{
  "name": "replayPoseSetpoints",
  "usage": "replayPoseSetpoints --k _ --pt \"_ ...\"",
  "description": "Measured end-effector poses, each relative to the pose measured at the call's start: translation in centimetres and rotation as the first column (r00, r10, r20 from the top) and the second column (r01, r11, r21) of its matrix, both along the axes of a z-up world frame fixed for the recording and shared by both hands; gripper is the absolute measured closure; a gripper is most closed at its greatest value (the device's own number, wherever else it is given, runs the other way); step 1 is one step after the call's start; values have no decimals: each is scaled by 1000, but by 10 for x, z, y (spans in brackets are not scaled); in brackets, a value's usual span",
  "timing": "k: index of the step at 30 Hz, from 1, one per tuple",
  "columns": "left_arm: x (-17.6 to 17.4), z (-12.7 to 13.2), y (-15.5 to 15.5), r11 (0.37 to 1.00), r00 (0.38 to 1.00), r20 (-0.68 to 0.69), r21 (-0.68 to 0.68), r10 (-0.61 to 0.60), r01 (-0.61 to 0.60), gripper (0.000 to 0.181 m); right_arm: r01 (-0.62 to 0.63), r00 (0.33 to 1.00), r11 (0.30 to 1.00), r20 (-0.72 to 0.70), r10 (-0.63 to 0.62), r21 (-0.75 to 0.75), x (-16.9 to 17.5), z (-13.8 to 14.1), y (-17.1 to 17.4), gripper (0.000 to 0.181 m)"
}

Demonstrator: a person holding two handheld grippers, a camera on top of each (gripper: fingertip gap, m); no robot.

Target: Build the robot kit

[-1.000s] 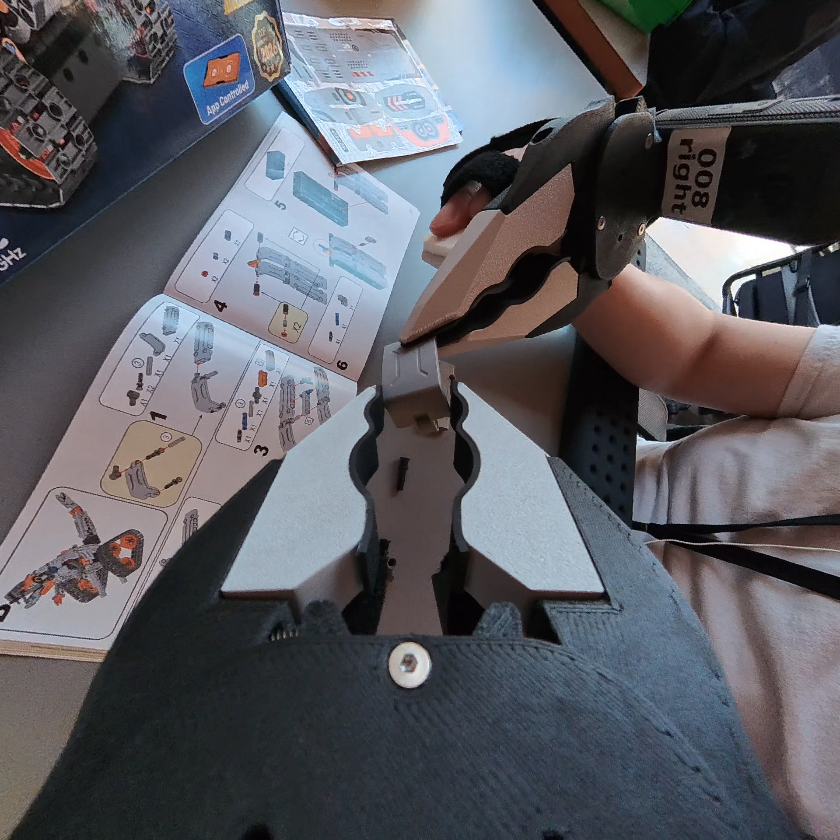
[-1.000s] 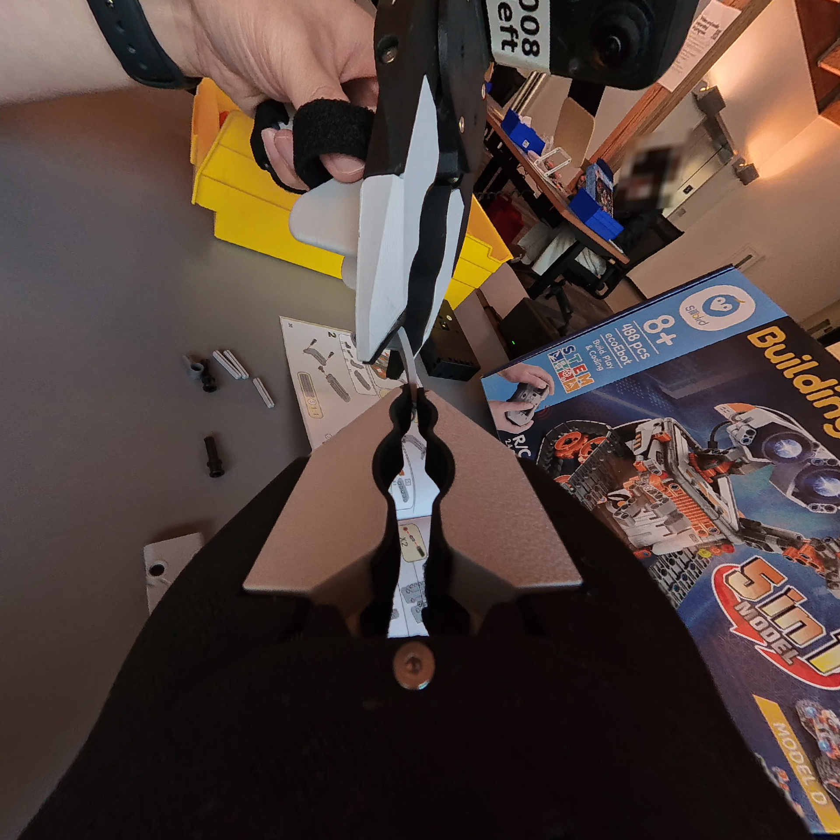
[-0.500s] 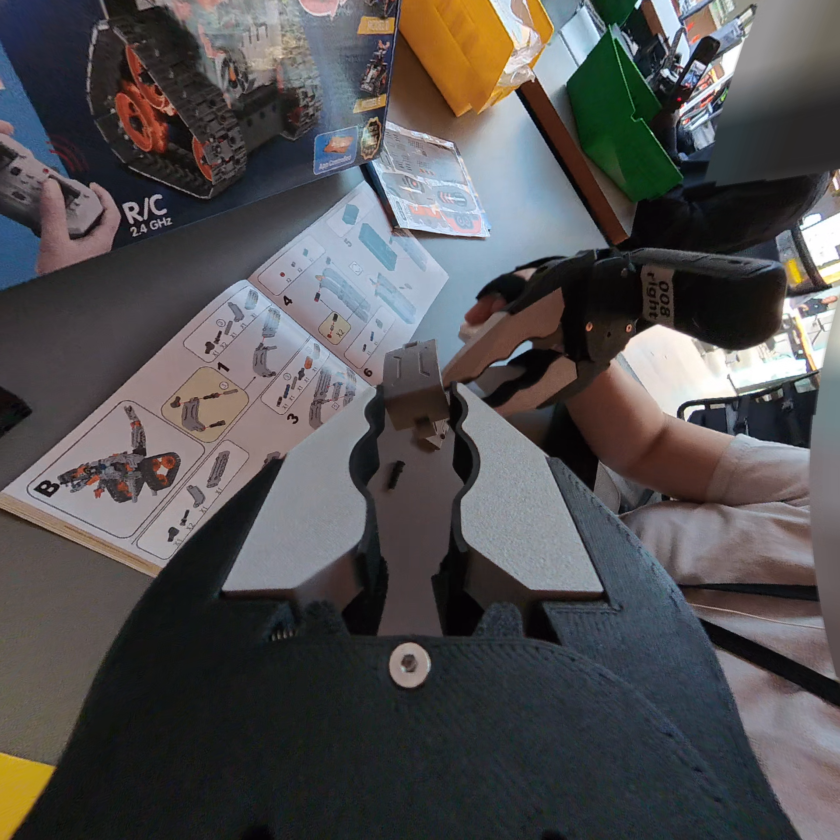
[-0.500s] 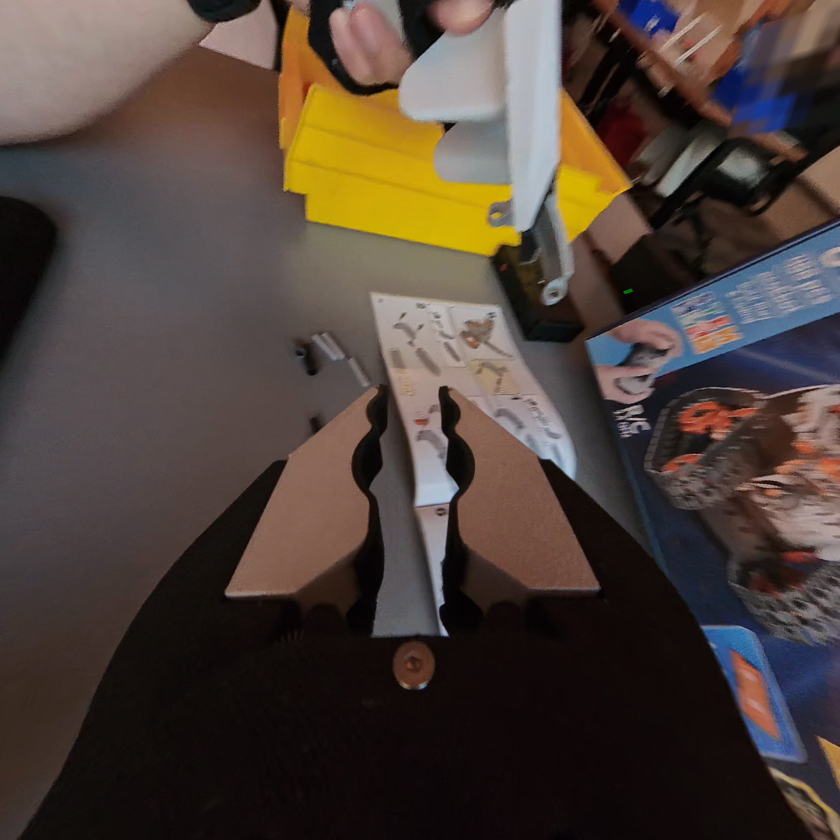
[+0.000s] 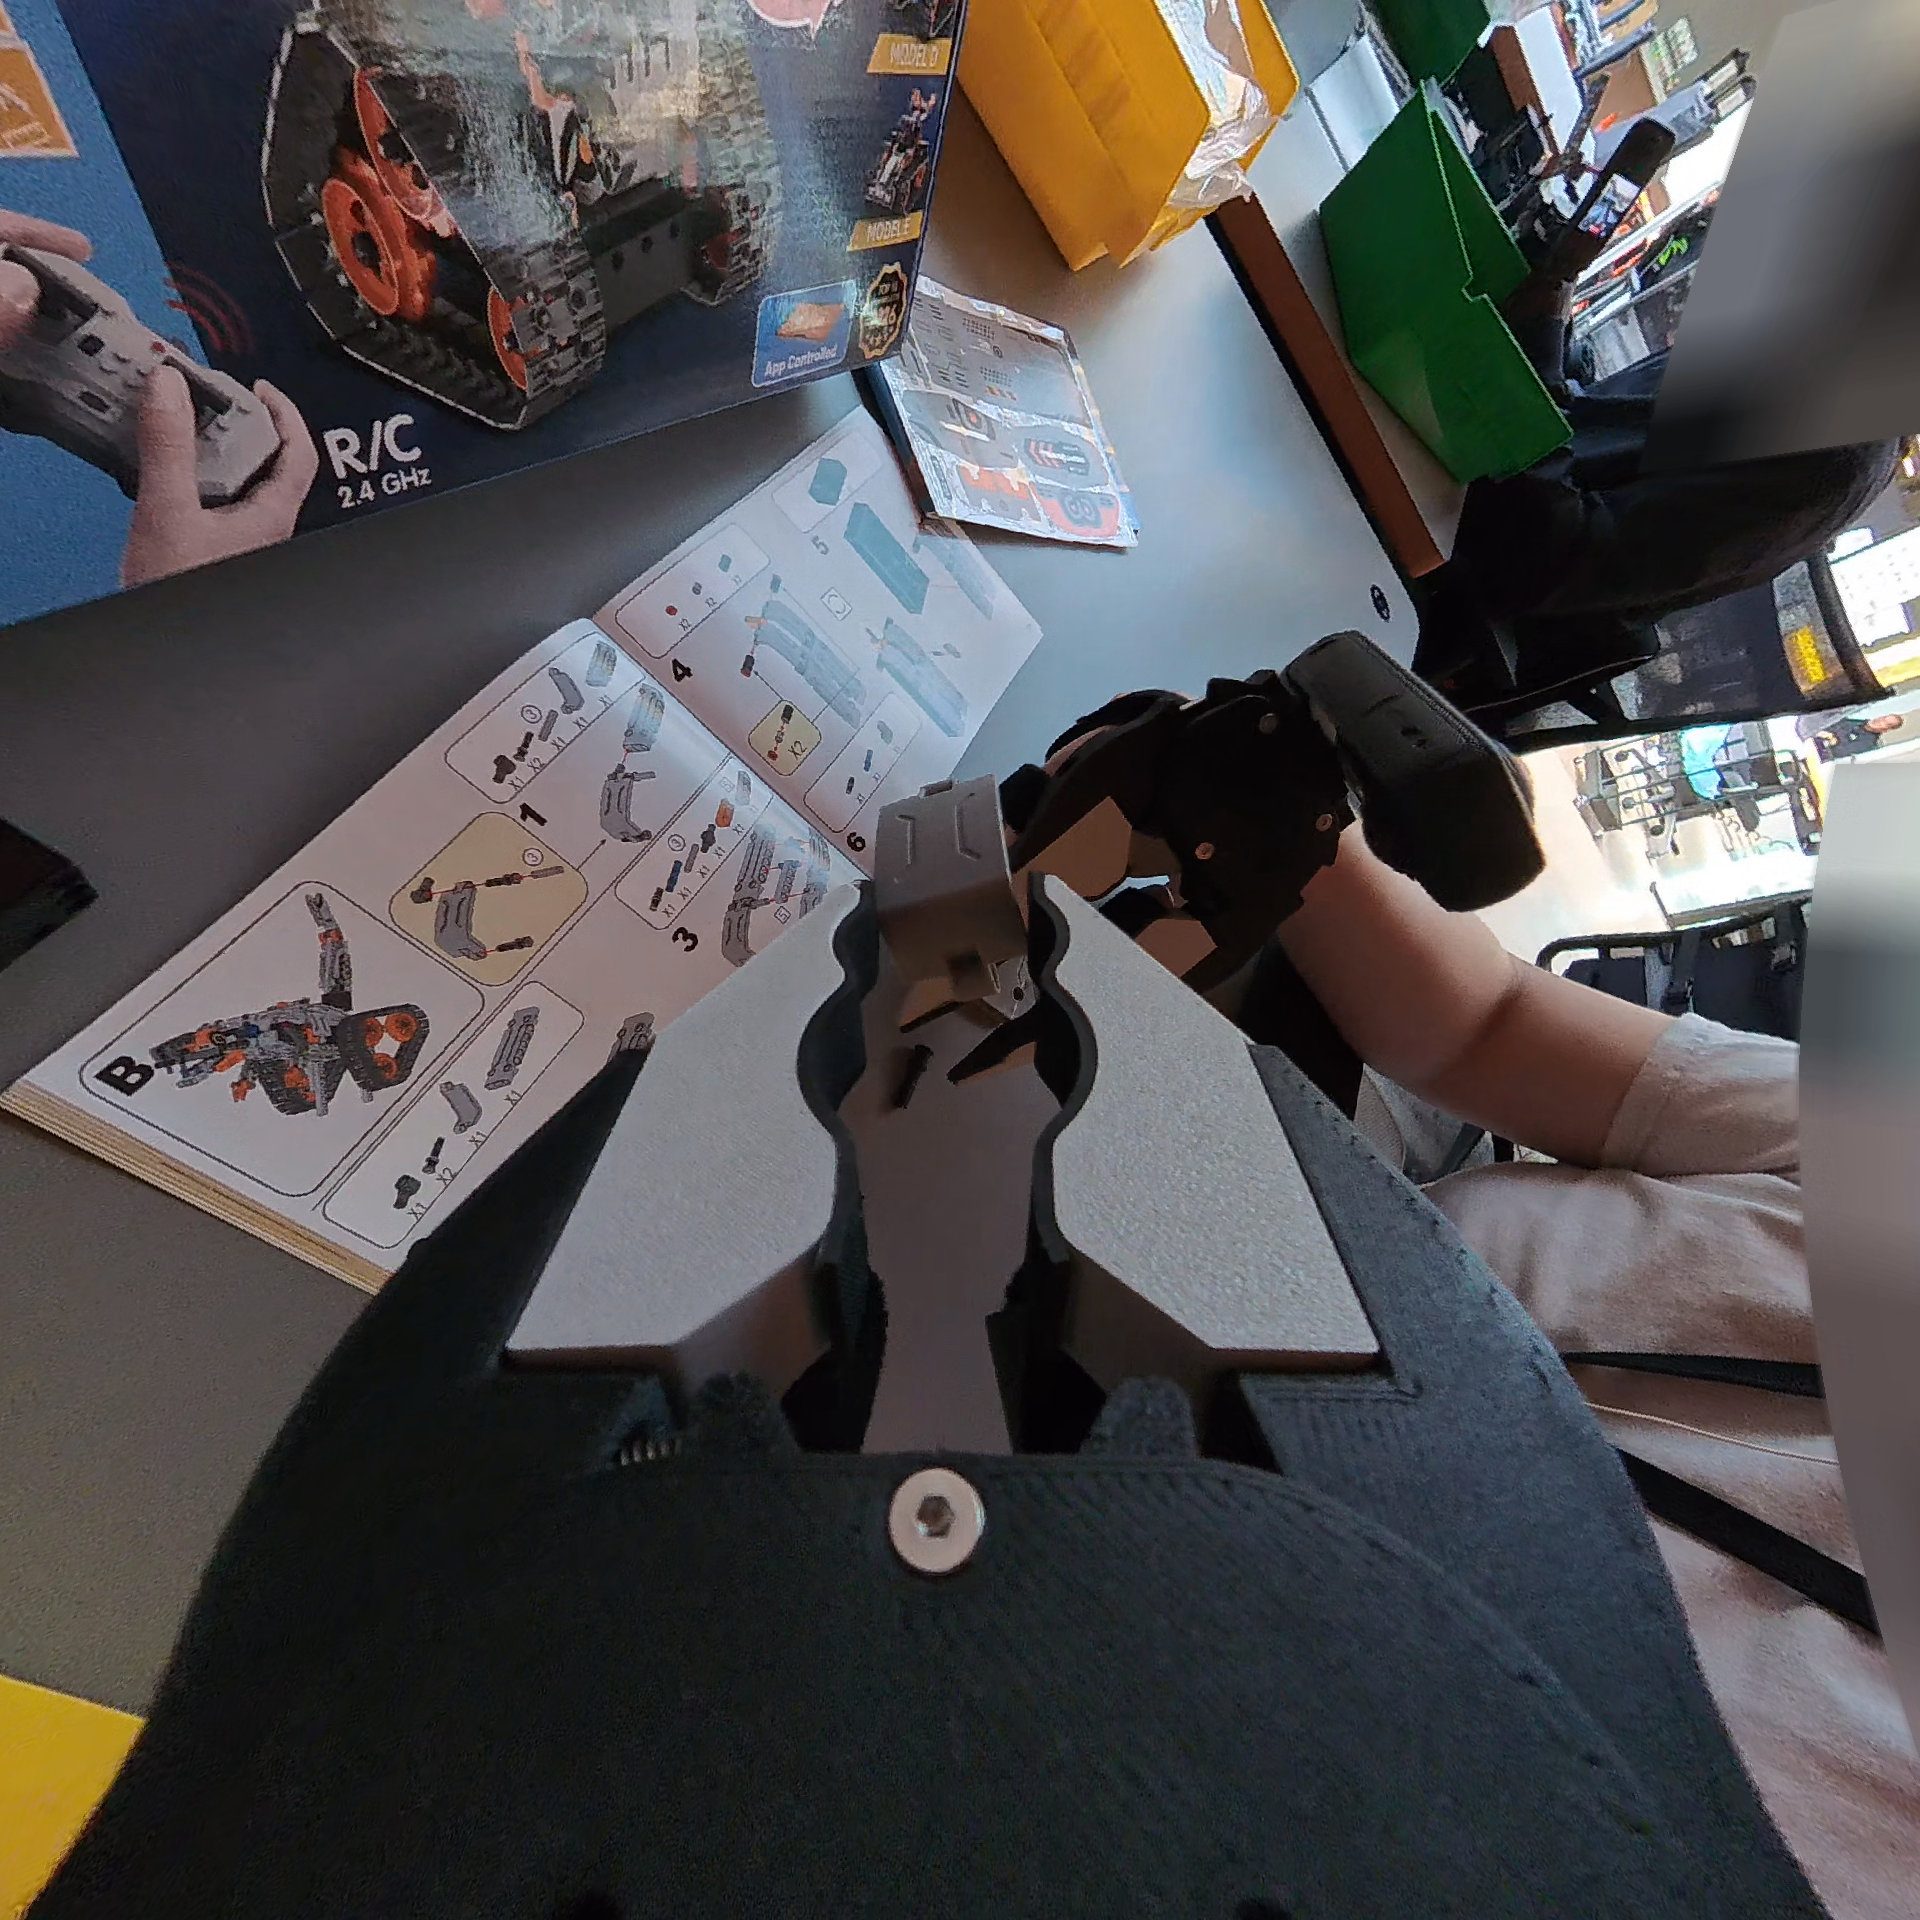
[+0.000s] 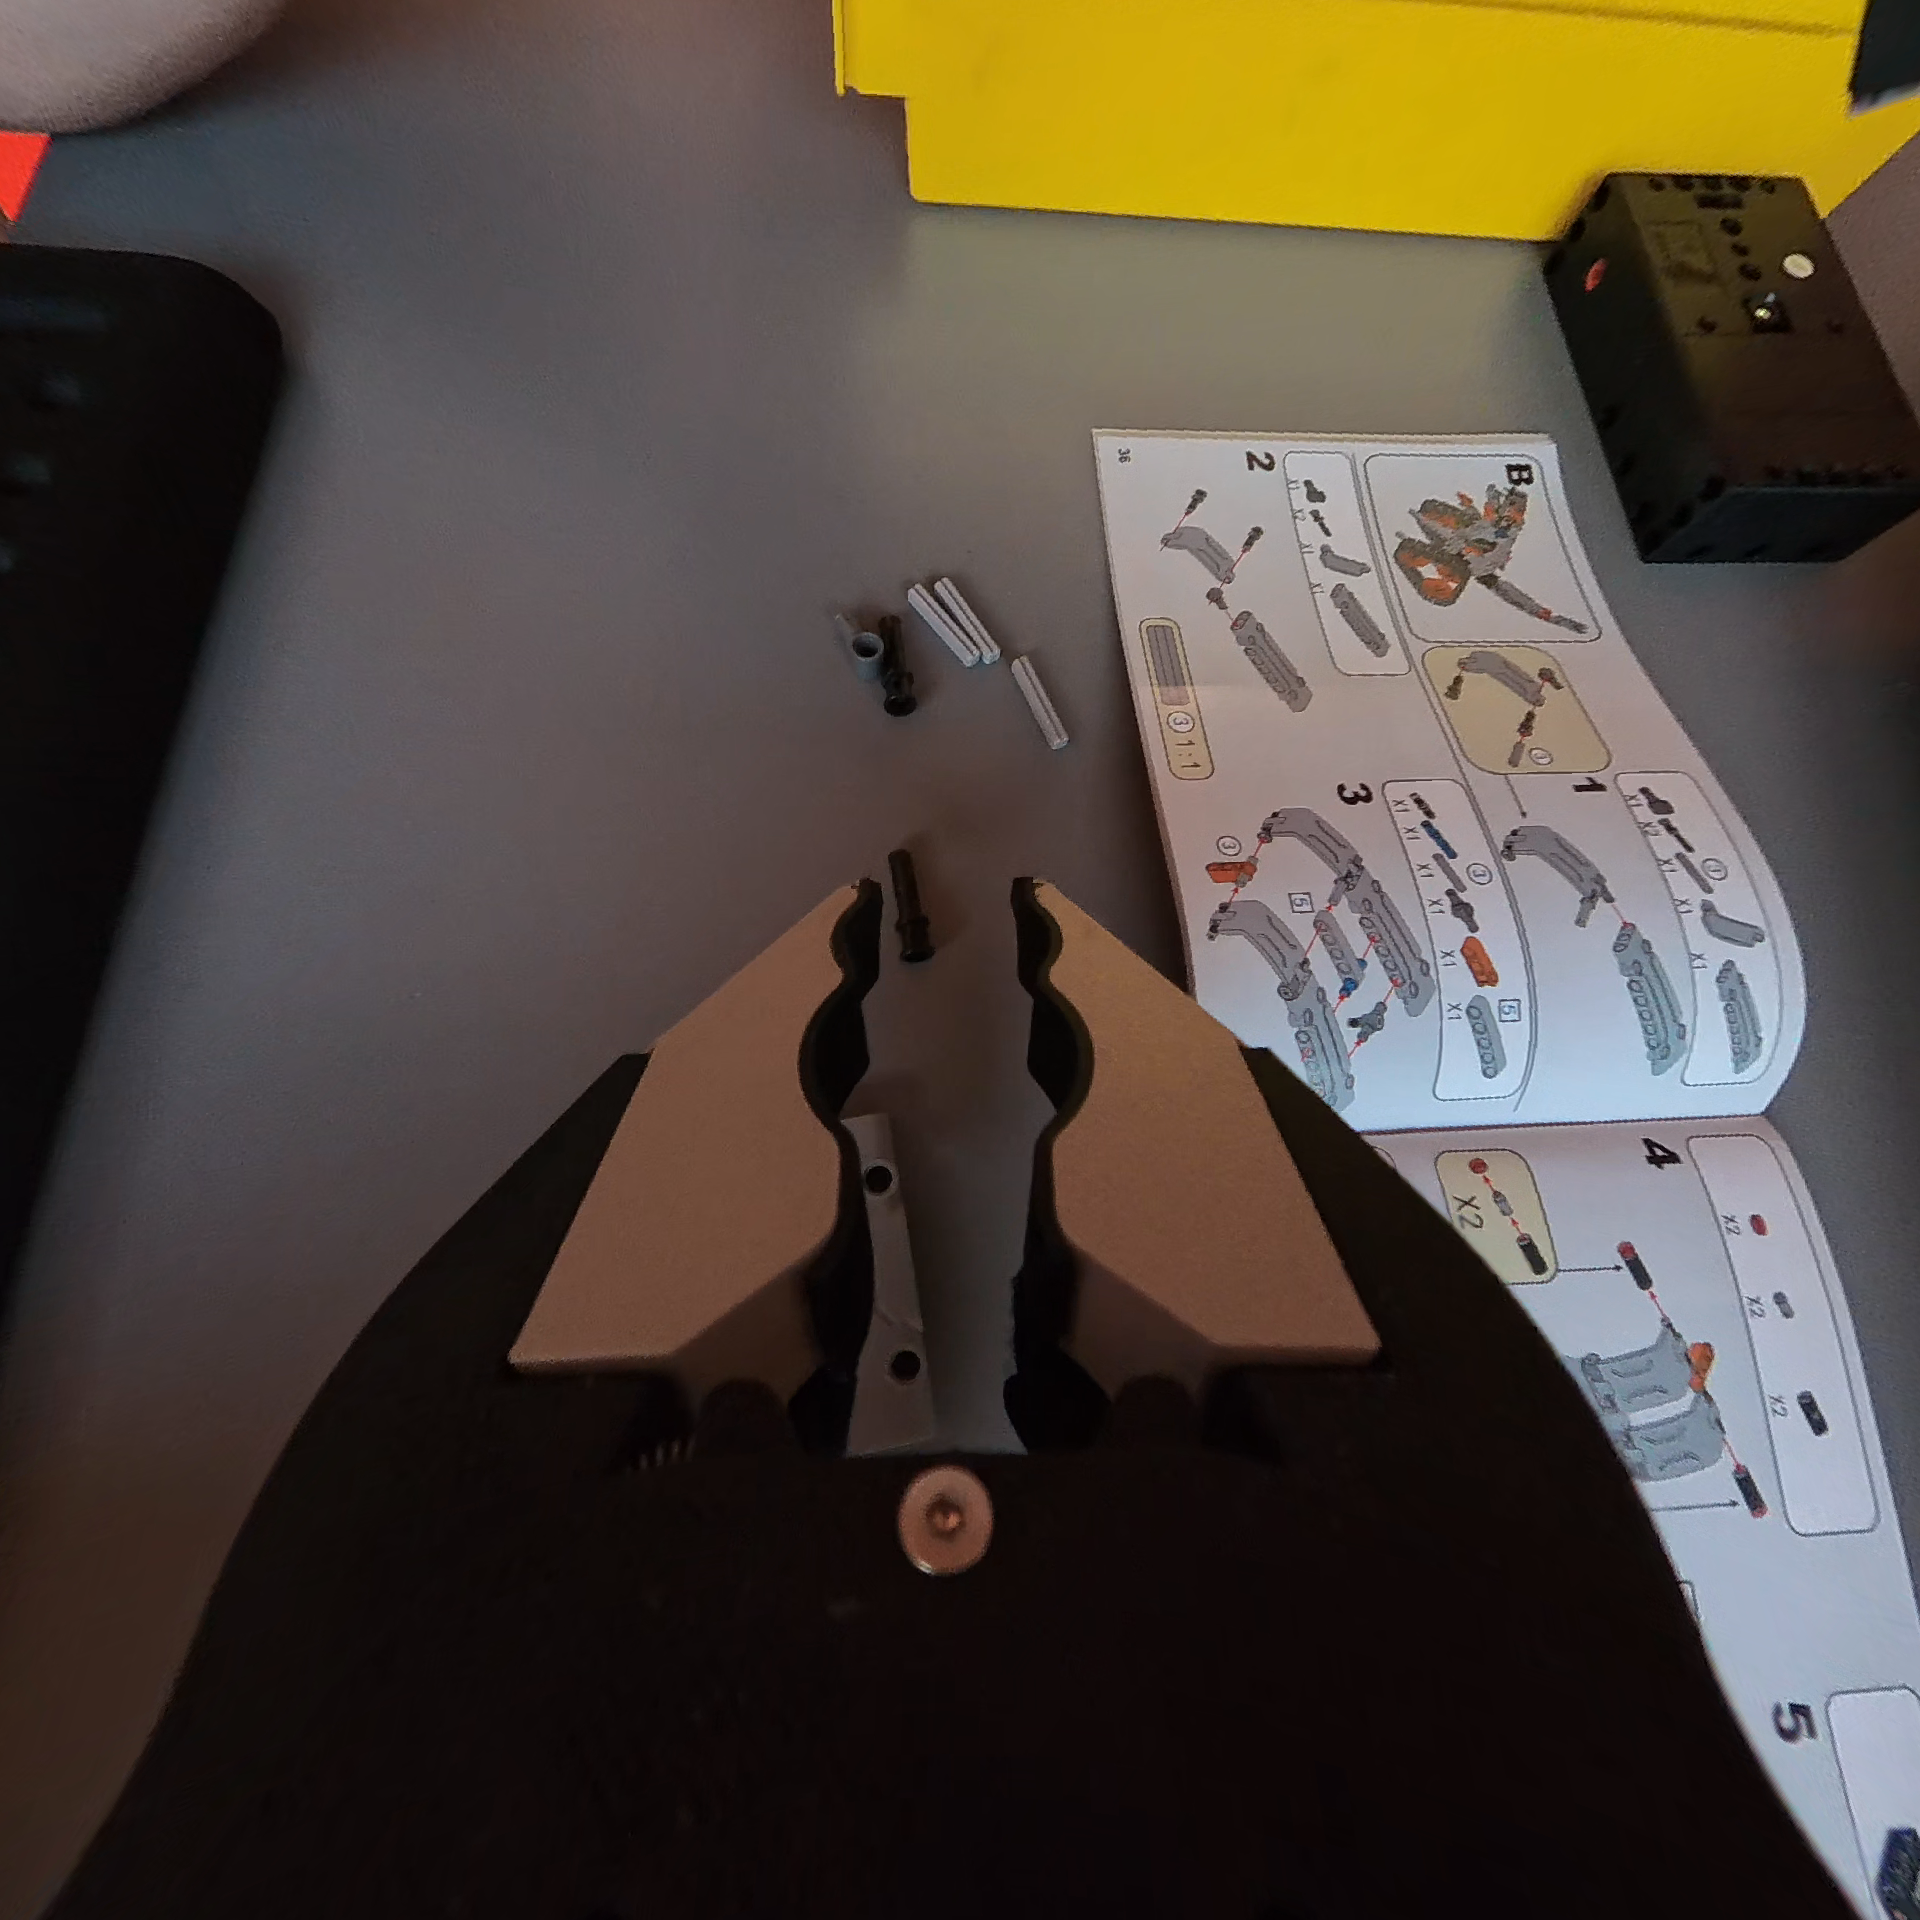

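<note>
My left gripper is shut on a grey angular building piece and holds it above the dark table. My right gripper is open and low over the table, with a black pin lying between its fingertips, nearer the left one. A grey beam with holes lies on the table under its jaws. In the left wrist view the right gripper shows just beyond the held piece, and the black pin lies on the table below.
Loose grey axles, a black pin and a grey connector lie ahead. An open instruction booklet lies to the right, with a black box and a yellow bin behind. A kit box lies beyond. Spacing between my two grippers at the tips: around 12 centimeters.
My right gripper has left the held grey piece, opened, and dropped to the table over a black pin. My left gripper has drawn back and up with the piece.
</note>
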State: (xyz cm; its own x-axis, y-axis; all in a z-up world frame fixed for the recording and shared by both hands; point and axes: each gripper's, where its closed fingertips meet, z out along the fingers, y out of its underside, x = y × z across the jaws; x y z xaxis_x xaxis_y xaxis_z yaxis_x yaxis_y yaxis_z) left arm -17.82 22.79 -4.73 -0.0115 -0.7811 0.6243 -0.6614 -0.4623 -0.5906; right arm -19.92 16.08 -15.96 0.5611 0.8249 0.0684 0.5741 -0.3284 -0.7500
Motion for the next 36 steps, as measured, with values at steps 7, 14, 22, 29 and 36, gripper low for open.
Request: replayPoseSetpoints --k 7,14,22,29,36 --pt "0 1 0 1000 1000 8 -16 -2 2 155 -14 1000 998 27 16 -63 0 -13 -5 158" --pt "3 0 -3 996 999 27 -84 -19 21 155 -12 1000 995 2 12 -103 -2 -16 -5 164" --pt "6 14 -10 984 994 102 -172 -35 52 155 -25 1000 995 12 26 -101 -5 -16 -7 175" --pt "9 15 -13 973 992 122 -222 -41 68 155 -54 998 995 15 55 -87 -7 -13 -11 160" --pt "10 11 -18 971 993 101 -226 -58 80 154 107 977 962 -205 -55 251 19 72 13 165"
